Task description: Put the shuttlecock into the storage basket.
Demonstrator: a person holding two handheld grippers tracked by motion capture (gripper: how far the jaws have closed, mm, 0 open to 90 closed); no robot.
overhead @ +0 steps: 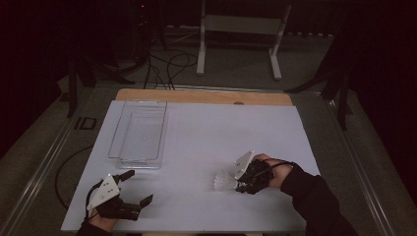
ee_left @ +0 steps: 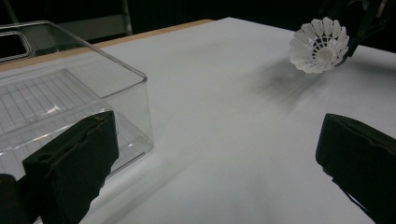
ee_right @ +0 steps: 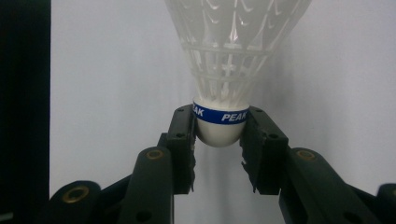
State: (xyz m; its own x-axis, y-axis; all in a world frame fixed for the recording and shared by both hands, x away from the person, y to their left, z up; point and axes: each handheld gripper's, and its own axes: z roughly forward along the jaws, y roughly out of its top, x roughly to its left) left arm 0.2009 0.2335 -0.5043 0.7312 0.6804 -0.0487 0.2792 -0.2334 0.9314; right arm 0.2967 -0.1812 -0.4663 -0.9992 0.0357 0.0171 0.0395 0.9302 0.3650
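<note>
Where the white shuttlecock (ee_right: 219, 70) sits between the two black jaws, I see its rounded cork nose pinched from both sides, just below a blue band that reads PEAK. My right hand-held gripper (ee_right: 219, 140) is closed on that cork, with the plastic skirt pointing away from the jaws. In the high view the shuttlecock (overhead: 225, 181) lies low over the white worktop (overhead: 206, 132), skirt turned away from my right hand (overhead: 275, 169), and the right hand-held gripper (overhead: 239, 186) holds it from the cork end. From the left gripper view the shuttlecock (ee_left: 319, 45) appears with its open skirt facing the camera and a soft shadow on the worktop beside it. A clear plastic bin (overhead: 137, 130) stands well apart from the shuttlecock, on the far left part of the worktop; it looks empty. My left hand-held gripper (overhead: 139, 187) rests nearer to me than the bin, well apart from the shuttlecock, its jaws spread wide with nothing between them.
</note>
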